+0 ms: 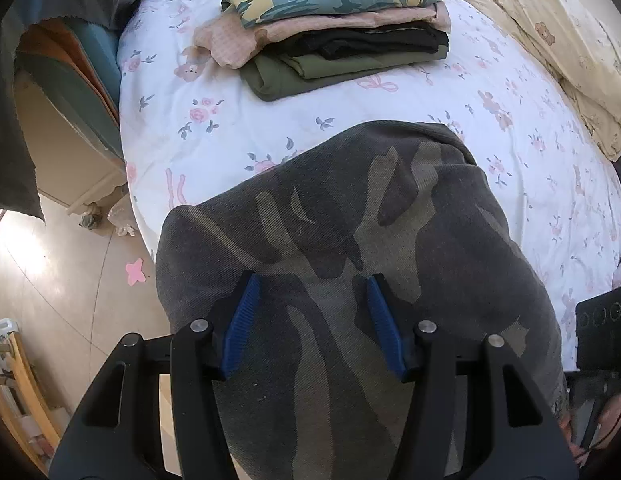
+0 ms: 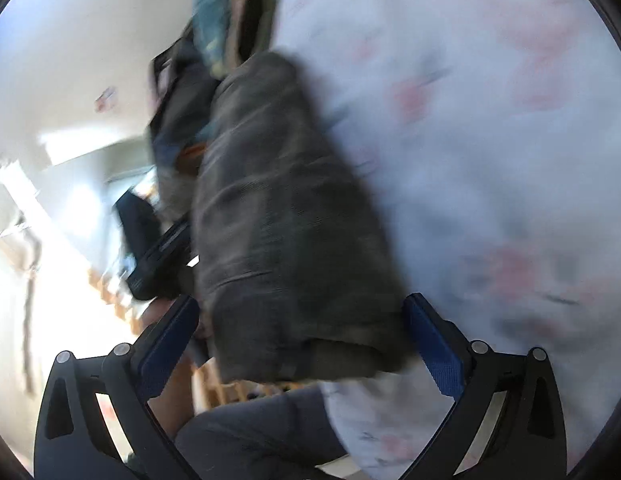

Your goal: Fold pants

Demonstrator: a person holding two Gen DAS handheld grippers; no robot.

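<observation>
Camouflage cloth: pants [image 1: 350, 260] are lying folded on the bed [image 1: 230, 140] near its edge | left claw [image 1: 310, 320] is hovering released above them; right claw [image 2: 302, 340] is gaping, straddling 1 end ungripped | you are pressing folds flat, squaring edges | left view shows the stack [image 1: 330, 28]; right view is blurring.

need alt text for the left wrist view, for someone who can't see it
Folded camouflage pants lie on a flowered bed sheet, with the left tongs pointing down over them, blue pads apart with the cloth between them. Behind sits a stack of folded clothes, and a yellow quilt is bunched at the right.
</observation>
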